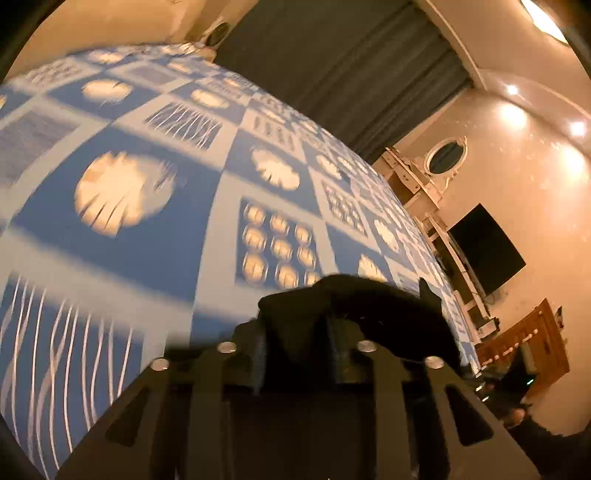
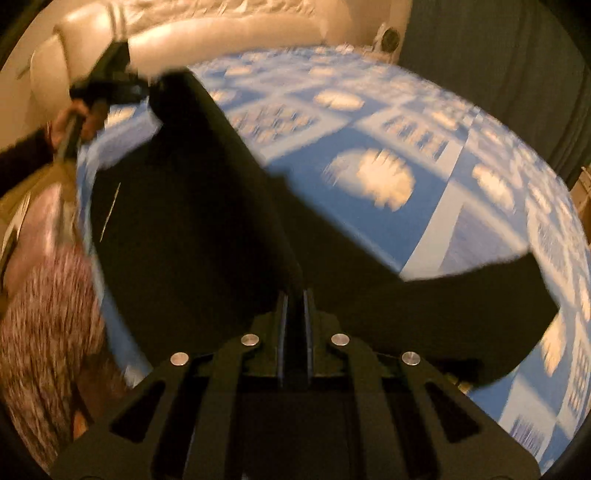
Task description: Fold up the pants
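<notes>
Over a bed with a blue and white patterned bedspread [image 1: 155, 254], two black grabbers hold up a pair of black pants [image 2: 192, 221]. From the right wrist camera, the right gripper [image 2: 295, 295] has its two fingers squeezed almost together, and a thin edge of the pants is pinched between them. The dark cloth spreads away from the fingers like a big sheet, up and to the left, and another flap hangs off to the right above the bedspread. At the far top left corner of that sheet, the left gripper [image 2: 110, 88] holds the pants too, with a person's hand [image 2: 70, 122] wrapped around its handle. A cream padded headboard [image 2: 221, 33] stands behind the bed, and a fluffy pink and white rug [image 2: 48, 314] lies on the floor at the left. From the left wrist camera, a bunched lump of the black pants sits between the left gripper's fingers, which stand a little apart with the cloth caught between them. Beyond the bed hangs a dark grey curtain [image 1: 332, 70], and against the wall at the right are a black television [image 1: 487, 251] and an oval mirror [image 1: 445, 157]. Both views are blurry.
</notes>
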Motion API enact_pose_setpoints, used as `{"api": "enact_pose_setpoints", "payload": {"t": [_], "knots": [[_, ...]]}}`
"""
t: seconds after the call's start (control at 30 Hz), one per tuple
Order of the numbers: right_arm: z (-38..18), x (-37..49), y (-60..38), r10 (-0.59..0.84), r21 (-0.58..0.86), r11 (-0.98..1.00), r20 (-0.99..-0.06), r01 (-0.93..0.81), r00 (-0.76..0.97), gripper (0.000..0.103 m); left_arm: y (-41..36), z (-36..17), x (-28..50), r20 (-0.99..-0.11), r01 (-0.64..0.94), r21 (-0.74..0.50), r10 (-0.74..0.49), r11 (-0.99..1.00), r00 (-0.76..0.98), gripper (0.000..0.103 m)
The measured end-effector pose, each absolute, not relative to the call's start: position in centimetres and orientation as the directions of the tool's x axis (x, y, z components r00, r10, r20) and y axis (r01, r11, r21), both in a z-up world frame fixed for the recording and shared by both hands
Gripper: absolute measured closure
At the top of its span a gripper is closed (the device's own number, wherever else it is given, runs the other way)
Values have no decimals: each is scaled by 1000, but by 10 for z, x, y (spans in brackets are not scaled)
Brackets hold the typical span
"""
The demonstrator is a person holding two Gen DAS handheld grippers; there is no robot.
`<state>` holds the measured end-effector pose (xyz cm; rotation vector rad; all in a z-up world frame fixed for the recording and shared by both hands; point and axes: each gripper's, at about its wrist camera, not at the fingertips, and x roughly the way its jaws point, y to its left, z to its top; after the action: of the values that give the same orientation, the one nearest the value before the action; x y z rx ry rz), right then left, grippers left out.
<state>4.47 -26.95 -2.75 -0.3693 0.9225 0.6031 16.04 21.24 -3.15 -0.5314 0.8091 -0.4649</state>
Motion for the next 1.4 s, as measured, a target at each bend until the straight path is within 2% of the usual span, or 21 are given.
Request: {"api": "enact_pose_setpoints", "payload": {"t": [0.07,0.1,0.17,0.23,0.3,0.37,0.4,0.43,0.47,0.57,0.8,0.87,0.93,1.0,1.13,1.4], "knots": [[-49,24,-267,310,-38,773,-848,-634,430,93,220,-45,134,-581,153,-605,-565,781,586,68],[-58,19,-266,310,-19,774,-860,-633,405,92,226,-58,118,-610,119,-608,-558,785,563,63],[-70,6,-263,306,-4,785,-867,-619,394,83,237,-77,92,-657,32,-615,-534,788,533,59],[-68,1,-264,339,43,792,-860,-609,380,52,247,-89,71,-664,-38,-638,-524,769,533,57],[-57,-5,-269,383,114,819,-838,-563,388,40,255,-94,49,-643,-103,-678,-520,728,562,55],[-49,-5,-283,461,252,840,-799,-481,386,38,253,-88,35,-590,-110,-728,-537,677,603,54],[-48,-5,-288,493,316,841,-781,-440,383,37,249,-84,33,-574,-105,-737,-537,667,618,46],[-48,-2,-297,532,395,835,-757,-382,380,37,244,-81,33,-561,-100,-746,-539,658,628,34],[-51,1,-309,580,496,814,-720,-301,381,36,236,-80,35,-548,-104,-758,-542,644,638,29],[-62,5,-327,636,639,756,-661,-146,399,36,223,-85,49,-547,-131,-776,-553,617,628,28],[-80,6,-333,677,740,672,-598,-30,429,36,229,-103,78,-559,-268,-794,-480,546,676,28],[-89,8,-337,688,777,629,-573,28,445,36,231,-107,82,-569,-292,-788,-462,541,680,31],[-97,11,-341,699,813,577,-541,78,468,36,228,-109,86,-606,-322,-760,-438,564,664,58],[-106,14,-346,703,848,513,-505,136,501,36,226,-112,87,-655,-352,-713,-395,606,645,74],[-112,18,-348,687,871,450,-480,198,546,36,229,-114,82,-644,-371,-722,-373,584,668,81],[-107,13,-339,595,826,494,-550,273,586,38,227,-100,58,-631,-369,-721,-337,586,698,86]]}}
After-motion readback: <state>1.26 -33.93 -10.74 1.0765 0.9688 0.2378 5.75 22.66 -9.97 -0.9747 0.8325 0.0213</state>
